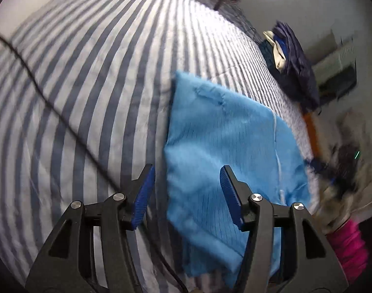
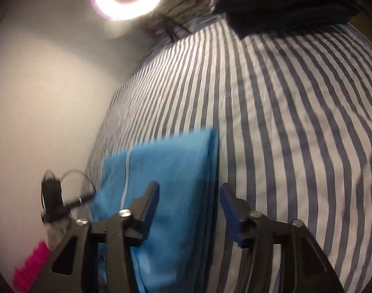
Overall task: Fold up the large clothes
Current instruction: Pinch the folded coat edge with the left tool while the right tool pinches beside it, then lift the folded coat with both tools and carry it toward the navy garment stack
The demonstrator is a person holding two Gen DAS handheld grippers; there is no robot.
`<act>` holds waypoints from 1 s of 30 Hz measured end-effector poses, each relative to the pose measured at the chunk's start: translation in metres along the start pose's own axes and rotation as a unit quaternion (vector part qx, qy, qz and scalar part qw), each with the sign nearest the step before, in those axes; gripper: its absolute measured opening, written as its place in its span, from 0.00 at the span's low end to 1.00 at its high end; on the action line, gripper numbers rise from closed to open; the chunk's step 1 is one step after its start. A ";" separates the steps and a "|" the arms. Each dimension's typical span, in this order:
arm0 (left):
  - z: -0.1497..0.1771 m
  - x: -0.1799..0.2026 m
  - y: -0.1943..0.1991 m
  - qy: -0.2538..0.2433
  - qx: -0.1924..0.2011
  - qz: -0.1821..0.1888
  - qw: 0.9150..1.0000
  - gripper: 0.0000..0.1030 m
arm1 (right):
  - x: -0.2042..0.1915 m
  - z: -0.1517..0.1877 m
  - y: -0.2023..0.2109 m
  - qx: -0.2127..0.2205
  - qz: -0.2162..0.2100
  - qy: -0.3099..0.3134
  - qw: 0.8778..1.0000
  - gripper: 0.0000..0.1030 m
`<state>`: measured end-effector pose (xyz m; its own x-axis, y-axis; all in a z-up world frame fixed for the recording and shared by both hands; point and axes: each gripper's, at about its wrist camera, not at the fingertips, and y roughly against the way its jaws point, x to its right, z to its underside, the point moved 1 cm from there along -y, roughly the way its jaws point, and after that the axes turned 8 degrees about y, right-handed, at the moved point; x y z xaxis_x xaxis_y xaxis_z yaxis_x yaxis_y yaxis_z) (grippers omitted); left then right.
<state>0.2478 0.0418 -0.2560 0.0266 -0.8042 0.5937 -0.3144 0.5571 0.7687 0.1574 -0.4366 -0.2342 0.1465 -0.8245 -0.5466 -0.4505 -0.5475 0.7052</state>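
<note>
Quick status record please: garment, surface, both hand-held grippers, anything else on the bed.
garment: blue cloth, folded flat, layered edges on one side
surface: striped bedding
left hand-held gripper: open, empty, above the cloth's edge
right hand-held gripper: open, empty, above the cloth's layered edge
other items: dark clothes pile at the bed's far edge; black cable across the bedding
image quality: motion blur

There are no words to read here; no labels, no brand names, no numbers, no signs on any thing.
</note>
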 end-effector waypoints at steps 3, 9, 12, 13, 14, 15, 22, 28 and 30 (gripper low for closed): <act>0.004 -0.019 -0.002 0.056 -0.020 0.035 0.998 0.55 | 0.013 0.025 -0.012 -0.017 -0.015 -0.036 0.999 0.54; 0.003 -0.038 -0.002 0.125 -0.028 0.084 0.988 0.55 | 0.036 0.036 -0.019 0.006 -0.078 -0.110 0.991 0.55; -0.002 -0.036 -0.006 0.124 -0.028 0.082 0.988 0.55 | 0.037 0.029 -0.022 0.003 -0.087 -0.105 0.991 0.55; -0.003 -0.034 -0.007 0.121 -0.029 0.080 0.989 0.55 | 0.037 0.027 -0.027 0.000 -0.097 -0.108 0.989 0.55; -0.004 -0.029 -0.010 0.116 -0.029 0.078 0.990 0.55 | 0.036 0.025 -0.032 -0.005 -0.105 -0.110 0.988 0.55; -0.006 -0.025 -0.012 0.107 -0.028 0.071 0.991 0.55 | 0.033 0.023 -0.037 -0.008 -0.107 -0.108 0.988 0.55; -0.010 0.006 -0.027 0.050 -0.011 0.000 0.999 0.20 | 0.010 0.018 -0.050 -0.023 -0.053 -0.064 0.996 0.18; -0.007 0.029 -0.019 0.005 0.019 -0.023 1.000 0.08 | -0.024 0.018 -0.037 -0.020 0.006 0.001 1.000 0.08; -0.004 0.034 -0.014 -0.003 0.027 -0.022 0.999 0.07 | -0.035 0.017 -0.033 -0.017 0.020 0.021 0.999 0.08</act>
<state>0.2572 0.0075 -0.2456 0.0358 -0.8289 0.5583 -0.3642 0.5094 0.7797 0.1523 -0.3869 -0.2461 0.1660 -0.8502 -0.4996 -0.4265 -0.5187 0.7410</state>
